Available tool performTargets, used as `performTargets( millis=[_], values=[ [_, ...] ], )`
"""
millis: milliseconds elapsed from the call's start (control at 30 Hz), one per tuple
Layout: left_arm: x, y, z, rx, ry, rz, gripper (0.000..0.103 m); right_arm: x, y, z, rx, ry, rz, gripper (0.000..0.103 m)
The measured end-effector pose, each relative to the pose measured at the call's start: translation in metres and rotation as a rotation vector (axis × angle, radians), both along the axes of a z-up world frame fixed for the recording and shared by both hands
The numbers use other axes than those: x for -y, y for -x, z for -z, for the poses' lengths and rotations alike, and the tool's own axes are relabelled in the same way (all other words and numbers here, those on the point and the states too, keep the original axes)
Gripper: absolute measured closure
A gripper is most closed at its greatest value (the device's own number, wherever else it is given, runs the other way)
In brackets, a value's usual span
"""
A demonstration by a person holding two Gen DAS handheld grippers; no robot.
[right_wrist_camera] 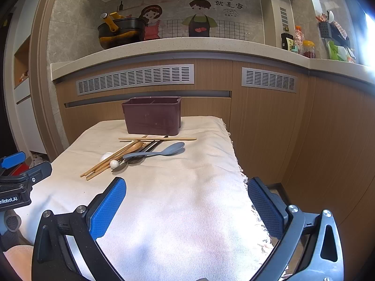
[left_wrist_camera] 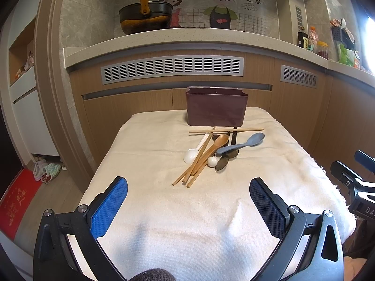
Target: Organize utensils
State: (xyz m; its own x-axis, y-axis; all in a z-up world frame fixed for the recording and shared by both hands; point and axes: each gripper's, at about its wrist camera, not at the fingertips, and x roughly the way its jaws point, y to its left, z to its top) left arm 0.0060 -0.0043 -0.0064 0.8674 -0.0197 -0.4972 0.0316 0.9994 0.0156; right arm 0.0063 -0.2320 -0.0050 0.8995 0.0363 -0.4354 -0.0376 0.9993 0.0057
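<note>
A dark maroon utensil bin (left_wrist_camera: 216,110) (right_wrist_camera: 152,117) with inner dividers stands at the far end of a cream cloth. In front of it lies a pile: a grey-blue spoon (left_wrist_camera: 241,144) (right_wrist_camera: 154,152), a wooden spoon (left_wrist_camera: 211,148) (right_wrist_camera: 133,146), white spoons (left_wrist_camera: 191,155) (right_wrist_camera: 114,164), wooden chopsticks (left_wrist_camera: 226,130) (right_wrist_camera: 157,138) and dark utensils (left_wrist_camera: 222,162). My left gripper (left_wrist_camera: 188,194) is open, well short of the pile. My right gripper (right_wrist_camera: 186,194) is open too, near the cloth's right edge, with nothing between its fingers.
The cream cloth (left_wrist_camera: 164,210) (right_wrist_camera: 187,210) covers a small table with a frayed right edge. Behind it run wooden cabinets with grey vents (left_wrist_camera: 172,70) and a counter holding a black pot (left_wrist_camera: 145,17) and jars (right_wrist_camera: 308,49). Slippers (left_wrist_camera: 46,169) and a red mat (left_wrist_camera: 17,201) lie on the floor at left.
</note>
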Motion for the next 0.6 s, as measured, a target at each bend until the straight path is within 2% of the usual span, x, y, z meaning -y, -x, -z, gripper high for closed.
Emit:
performTargets(
  millis=[600],
  values=[
    [0.0001,0.0012,0.0007,-0.001,-0.002,0.001,0.000,0.0000,0.0000,-0.0007,-0.001,-0.001,0.000,0.000]
  ],
)
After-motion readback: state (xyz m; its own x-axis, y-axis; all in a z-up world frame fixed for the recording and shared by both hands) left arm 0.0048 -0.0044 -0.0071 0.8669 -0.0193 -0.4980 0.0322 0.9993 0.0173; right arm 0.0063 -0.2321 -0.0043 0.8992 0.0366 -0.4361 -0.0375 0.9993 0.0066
